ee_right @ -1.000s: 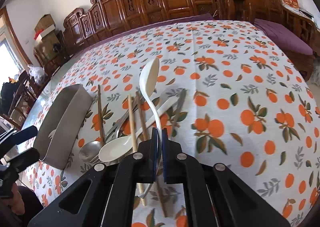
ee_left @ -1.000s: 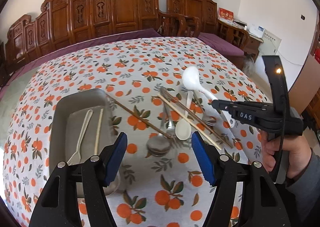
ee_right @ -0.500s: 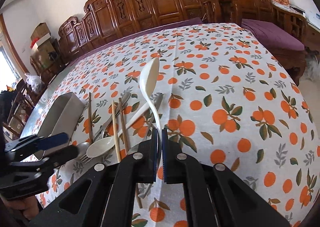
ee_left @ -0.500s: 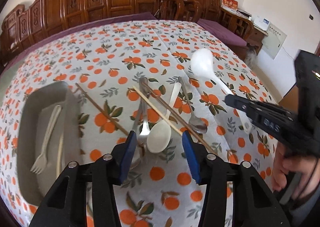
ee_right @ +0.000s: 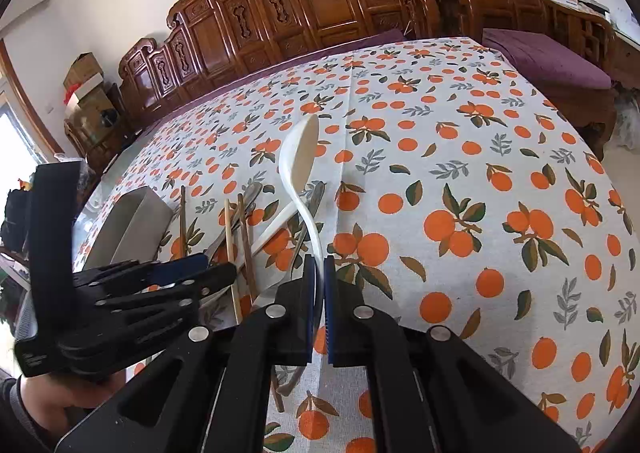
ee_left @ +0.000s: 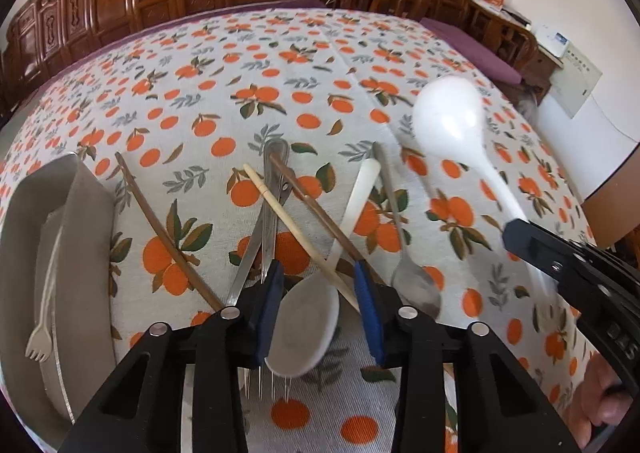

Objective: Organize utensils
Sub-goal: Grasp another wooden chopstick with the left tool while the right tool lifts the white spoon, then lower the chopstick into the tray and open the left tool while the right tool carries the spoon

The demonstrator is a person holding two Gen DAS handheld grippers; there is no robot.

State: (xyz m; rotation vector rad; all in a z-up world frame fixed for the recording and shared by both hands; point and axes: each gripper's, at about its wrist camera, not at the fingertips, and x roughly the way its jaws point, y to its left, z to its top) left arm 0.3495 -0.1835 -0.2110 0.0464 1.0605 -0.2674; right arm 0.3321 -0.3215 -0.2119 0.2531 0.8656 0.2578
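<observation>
Tray [ee_left: 24,213], grey metal, is seen at 9 o'clock in the left wrist view, with a pale fork [ee_left: 42,317] lying inside it, tines toward the camera. Brown chopstick [ee_left: 160,229] is laid diagonally on the orange-print table [ee_left: 280,65] just beside the tray. Left claw [ee_left: 318,305] is held spread at 6 o'clock, its blue pads either side of the bowl of a white spoon [ee_left: 308,317] that lies on the table; contact cannot be told. Metal forks [ee_left: 268,221], a pale chopstick [ee_left: 296,229] and another brown chopstick [ee_left: 320,221] are crossed under and around that spoon. Metal spoon [ee_left: 412,281] is lying toward 4 o'clock of the pile. Large white ladle spoon [ee_left: 452,121] is held above the table at 2 o'clock, its handle pinched by the right claw [ee_right: 319,273], pads pressed onto it.
</observation>
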